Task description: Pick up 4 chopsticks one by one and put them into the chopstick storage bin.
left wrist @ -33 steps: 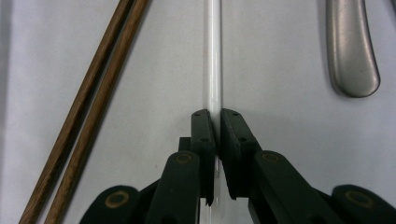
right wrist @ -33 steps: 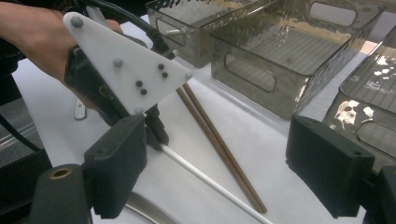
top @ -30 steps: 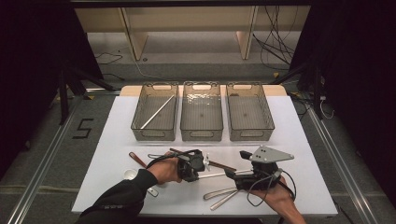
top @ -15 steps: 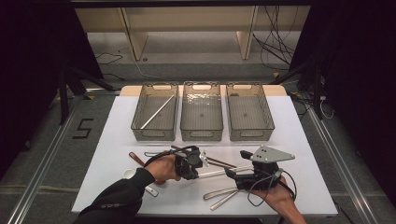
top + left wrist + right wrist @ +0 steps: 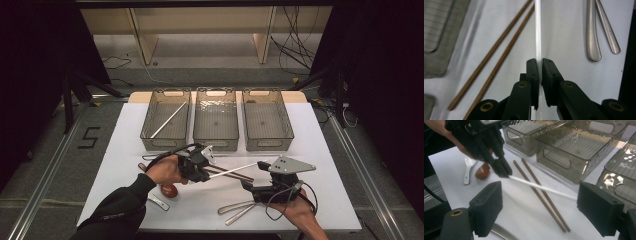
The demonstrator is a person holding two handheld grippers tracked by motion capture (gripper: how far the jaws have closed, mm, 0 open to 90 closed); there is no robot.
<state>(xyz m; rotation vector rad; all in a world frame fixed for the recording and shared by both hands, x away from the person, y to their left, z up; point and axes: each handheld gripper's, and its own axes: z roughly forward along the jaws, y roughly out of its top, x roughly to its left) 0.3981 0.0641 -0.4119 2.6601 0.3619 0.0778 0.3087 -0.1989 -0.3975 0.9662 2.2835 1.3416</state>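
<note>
Left gripper view showing left tongs [image 5: 540, 66] clamping white chopstick [image 5: 538, 30], right tongs [image 5: 549, 207] gaping: keeping it level, carrying toward left bin [image 5: 167, 120].

White chopstick's [image 5: 538, 30] far end cut off

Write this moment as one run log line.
left tool: shut on white chopstick | right tool: open | brown chopsticks: on table
</note>
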